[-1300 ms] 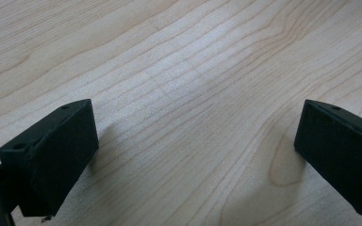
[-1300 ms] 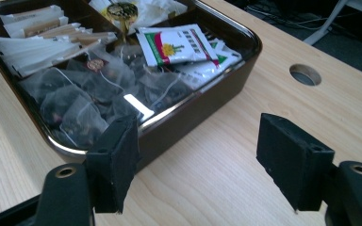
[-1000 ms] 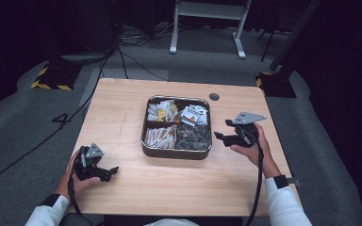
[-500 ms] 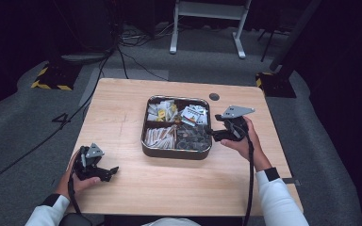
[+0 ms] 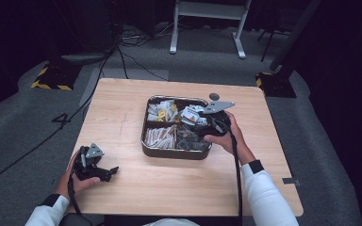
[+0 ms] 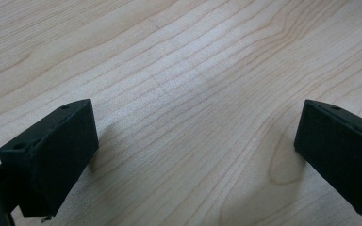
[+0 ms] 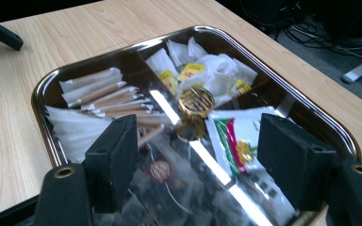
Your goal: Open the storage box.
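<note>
Here the round gold foil-topped capsule [image 7: 196, 100] sits near the middle of the dark, shiny metal compartment tray [image 5: 175, 153], on its central divider, among paper sachets [image 7: 99, 92] and white tea-bag packets [image 7: 217, 70]. The right gripper [image 7: 195, 155] hovers over the tray's near-right section, jaws spread wide with nothing between them, likely lined up for a pick. The left gripper [image 5: 94, 165] rests wide open on the pale wooden desk [image 5: 122, 108], well apart, probably kept out of the way. Bare desk surrounds the tray, freest toward the left.
</note>
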Tool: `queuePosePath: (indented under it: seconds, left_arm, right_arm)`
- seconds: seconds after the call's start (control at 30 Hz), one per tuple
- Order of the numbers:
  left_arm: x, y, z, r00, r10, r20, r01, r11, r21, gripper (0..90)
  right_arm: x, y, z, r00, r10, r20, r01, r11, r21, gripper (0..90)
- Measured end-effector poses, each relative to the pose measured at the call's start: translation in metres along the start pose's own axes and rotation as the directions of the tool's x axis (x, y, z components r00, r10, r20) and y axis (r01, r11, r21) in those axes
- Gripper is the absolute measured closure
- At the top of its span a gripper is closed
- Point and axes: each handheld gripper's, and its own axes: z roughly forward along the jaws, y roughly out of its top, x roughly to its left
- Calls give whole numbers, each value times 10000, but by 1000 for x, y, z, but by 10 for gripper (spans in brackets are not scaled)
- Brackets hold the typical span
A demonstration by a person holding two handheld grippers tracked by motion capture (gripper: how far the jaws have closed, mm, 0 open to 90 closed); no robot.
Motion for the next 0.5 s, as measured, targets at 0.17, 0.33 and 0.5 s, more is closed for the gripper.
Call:
queuePosePath:
  seconds: [0.17,0.33,0.5]
  left_arm:
    - [0,0,0,10000,-4,-7,4,10000,-19,5]
    - [0,0,0,10000,1,5,-1,10000,1,5]
    - [0,0,0,10000,-7,3,7,10000,2,5]
  right_arm:
    - [6,10,14,9997,-22,-241,22,10000,14,304]
    - [8,15,29,9995,-15,-311,19,9999,134,306]
    - [9,16,39,9994,-65,-325,76,9994,332,313]
